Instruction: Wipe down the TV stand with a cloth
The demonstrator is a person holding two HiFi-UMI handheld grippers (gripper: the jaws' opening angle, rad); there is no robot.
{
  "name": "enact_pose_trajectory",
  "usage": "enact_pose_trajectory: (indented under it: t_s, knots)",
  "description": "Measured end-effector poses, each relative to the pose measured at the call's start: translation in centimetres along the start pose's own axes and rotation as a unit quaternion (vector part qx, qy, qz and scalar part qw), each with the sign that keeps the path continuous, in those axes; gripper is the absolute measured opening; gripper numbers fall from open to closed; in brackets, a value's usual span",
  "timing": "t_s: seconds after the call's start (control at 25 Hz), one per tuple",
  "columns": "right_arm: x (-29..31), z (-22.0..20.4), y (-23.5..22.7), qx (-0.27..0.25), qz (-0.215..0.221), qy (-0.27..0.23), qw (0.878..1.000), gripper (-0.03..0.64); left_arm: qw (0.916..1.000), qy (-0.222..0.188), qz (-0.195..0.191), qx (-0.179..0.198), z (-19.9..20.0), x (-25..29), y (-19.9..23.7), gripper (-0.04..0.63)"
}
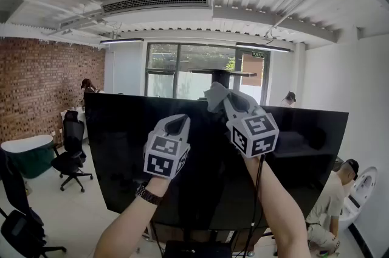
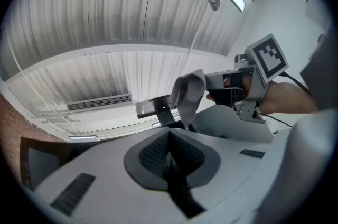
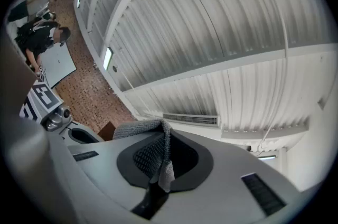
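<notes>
Presently both grippers are raised in front of the television point(image 1: 115, 147), well above its lower edge. The right gripper point(image 1: 223, 98) is clamped on a grey cloth point(image 3: 149, 132), which bunches over its jaw tips. The left gripper point(image 1: 177, 124) has its jaws pressed together with nothing between them. The TV stand sits below the television; too little of it shows to assess.

Judgement: wiping has not begun, and this is the carry or approach stage. The next move calls for lowering the cloth beneath the television and laying it flat on the stand's top.
</notes>
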State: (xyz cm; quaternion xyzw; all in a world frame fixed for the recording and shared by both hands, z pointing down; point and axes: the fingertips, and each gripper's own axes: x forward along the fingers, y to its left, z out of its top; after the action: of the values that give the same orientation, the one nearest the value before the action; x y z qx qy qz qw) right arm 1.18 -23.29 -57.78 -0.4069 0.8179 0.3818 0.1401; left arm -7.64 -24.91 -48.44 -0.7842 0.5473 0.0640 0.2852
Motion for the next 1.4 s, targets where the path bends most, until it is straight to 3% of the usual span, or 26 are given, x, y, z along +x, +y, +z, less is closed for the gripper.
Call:
enact_pose_trajectory:
  t_s: [0.16,0.28,0.52,0.88,0.96,1.08,1.2,1.28,1.4]
  knots:
    - [6.8,-1.2,2.5,-0.035,0.036,0.042,0.998,0.006,0.9984,-0.053,0.009,-0.017,1.6,0.7,2.8,0.026]
    - [10.6,-2.9,3.5,-0.092,0.04,0.083,0.991,0.006,0.9982,-0.053,0.011,-0.024,1.3,1.1,4.0,0.026]
    - [11.1,-7.2,-1.7,-0.17,0.005,0.187,0.967,0.006,0.9968,-0.066,-0.016,-0.043,0.6,3.6,3.5,0.026]
    - [3.8,-10.4,-16.9,-0.141,-0.121,0.255,0.949,0.006,0.9964,-0.045,-0.057,-0.044,-1.8,6.2,0.3,0.026]
    - [1.0,-9.8,-19.1,-0.113,-0.137,0.241,0.954,0.006,0.9961,-0.044,-0.061,-0.046,-1.5,6.1,-0.5,0.026]
    - [-4.3,-6.6,-15.1,-0.059,-0.1,0.151,0.982,0.006,0.9955,-0.033,-0.077,-0.046,-2.1,3.6,-2.7,0.026]
    - [-12.1,-5.7,-4.4,-0.038,-0.042,0.082,0.995,0.006,0.9959,-0.011,-0.079,-0.044,-5.3,-2.1,-5.2,0.026]
    - [-17.1,-8.4,1.8,-0.003,-0.027,0.066,0.997,0.006,0.9968,0.009,-0.065,-0.046,-9.1,-5.6,-6.6,0.026]
    - [-22.6,-17.0,6.3,0.047,-0.027,0.09,0.994,0.006,0.9947,0.053,-0.052,-0.07,-17.3,-7.9,-9.8,0.026]
